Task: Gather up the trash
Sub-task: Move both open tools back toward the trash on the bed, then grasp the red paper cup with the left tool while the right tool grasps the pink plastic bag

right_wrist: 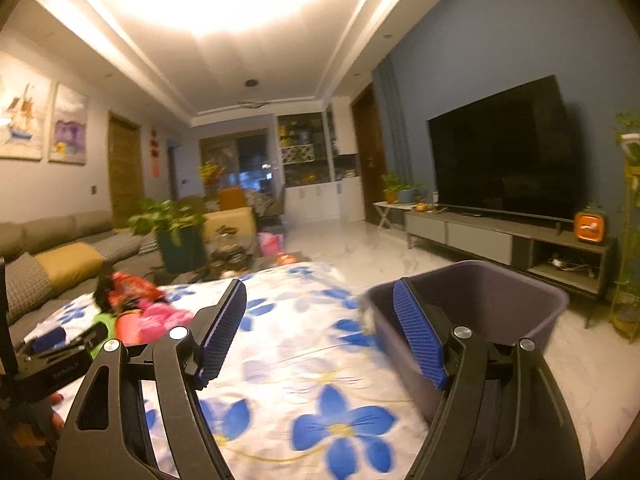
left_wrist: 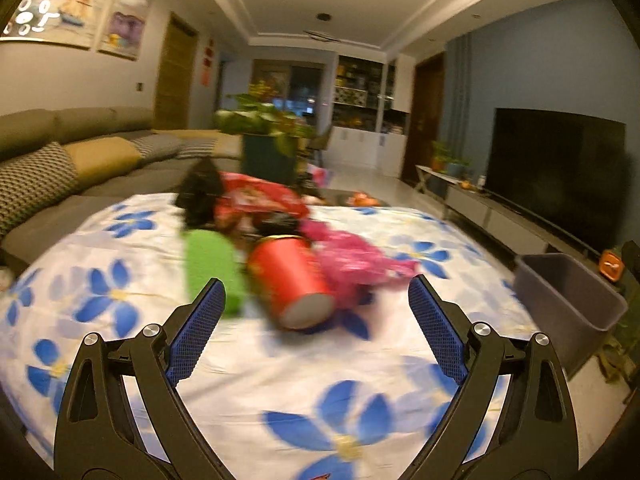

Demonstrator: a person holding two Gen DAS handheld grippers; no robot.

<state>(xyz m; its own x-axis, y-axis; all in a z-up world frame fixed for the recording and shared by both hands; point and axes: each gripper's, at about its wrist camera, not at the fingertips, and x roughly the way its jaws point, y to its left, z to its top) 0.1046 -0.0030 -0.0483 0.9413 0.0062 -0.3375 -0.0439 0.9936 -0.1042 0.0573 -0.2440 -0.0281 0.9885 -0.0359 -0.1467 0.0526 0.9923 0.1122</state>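
Trash lies in a heap on a table covered with a white cloth with blue flowers (left_wrist: 280, 368). A red paper cup (left_wrist: 292, 280) lies on its side, bottom toward me. Beside it are a green piece (left_wrist: 212, 264), crumpled pink wrapping (left_wrist: 352, 258), a red snack bag (left_wrist: 260, 198) and something black (left_wrist: 200, 196). My left gripper (left_wrist: 316, 304) is open just in front of the cup, nothing between its fingers. My right gripper (right_wrist: 320, 300) is open and empty near the table's right edge; its right finger (right_wrist: 420, 340) overlaps the grey bin (right_wrist: 500, 304). The heap (right_wrist: 136, 308) lies to its left.
The grey bin (left_wrist: 568, 288) stands off the table's right edge. A sofa with cushions (left_wrist: 72, 160) runs along the left. A potted plant (left_wrist: 268, 140) stands behind the heap. A TV on a low stand (right_wrist: 500, 152) lines the right wall, with tiled floor (right_wrist: 360, 248) between.
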